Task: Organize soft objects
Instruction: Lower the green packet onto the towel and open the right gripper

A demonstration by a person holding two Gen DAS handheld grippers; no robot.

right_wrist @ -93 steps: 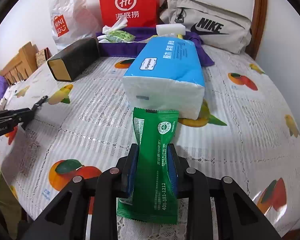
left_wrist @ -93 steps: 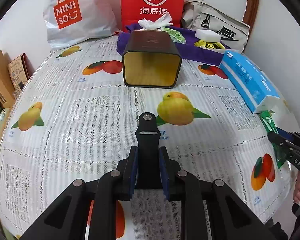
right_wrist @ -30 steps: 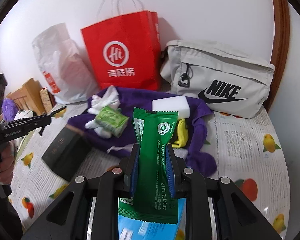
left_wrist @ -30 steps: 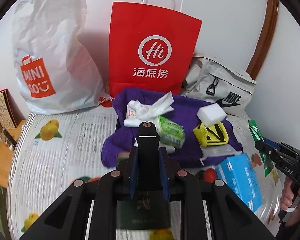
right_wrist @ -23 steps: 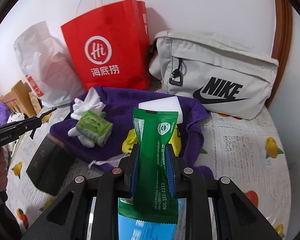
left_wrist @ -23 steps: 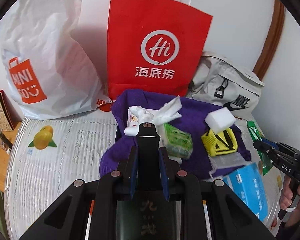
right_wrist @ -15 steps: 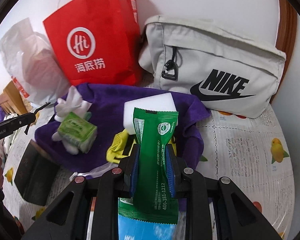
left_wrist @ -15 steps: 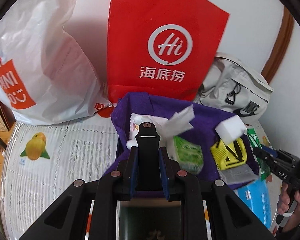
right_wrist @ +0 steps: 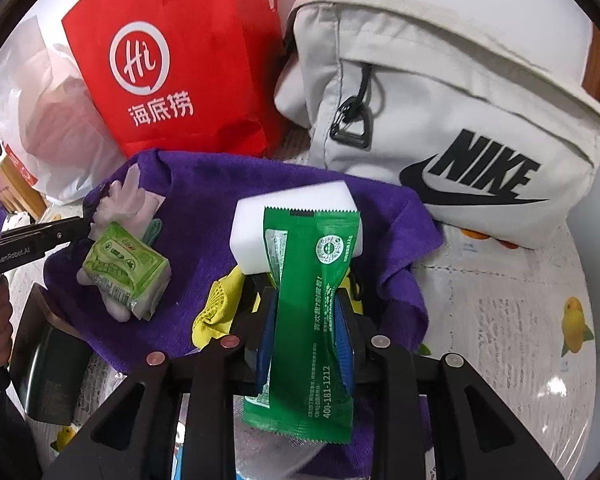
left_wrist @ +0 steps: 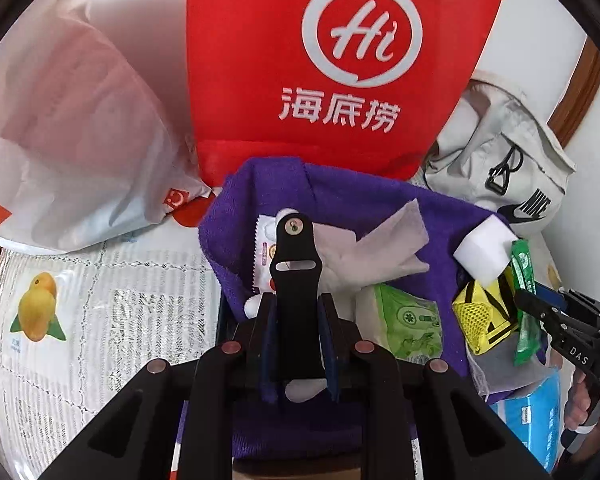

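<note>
We are clamping a crinkled green sachet (right_wrist: 308, 300) upright in our right gripper (right_wrist: 306, 320) above the purple towel (right_wrist: 204, 200); our left gripper (left_wrist: 296, 320) is pinching a black strap (left_wrist: 296, 280).

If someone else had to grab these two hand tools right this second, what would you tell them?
Left gripper: shut on a black strap, held over the purple towel.
Right gripper: shut on a green sachet, also above the towel.
On the towel: white sponge block, light green tissue pack, crumpled white tissue, yellow mesh item. The blue tissue pack lies at the towel's near edge; the dark box lies on the table to the left.
Done: both items picked up and carried to the pile.
Left: set both down; I cannot tell where they are meant to go.
</note>
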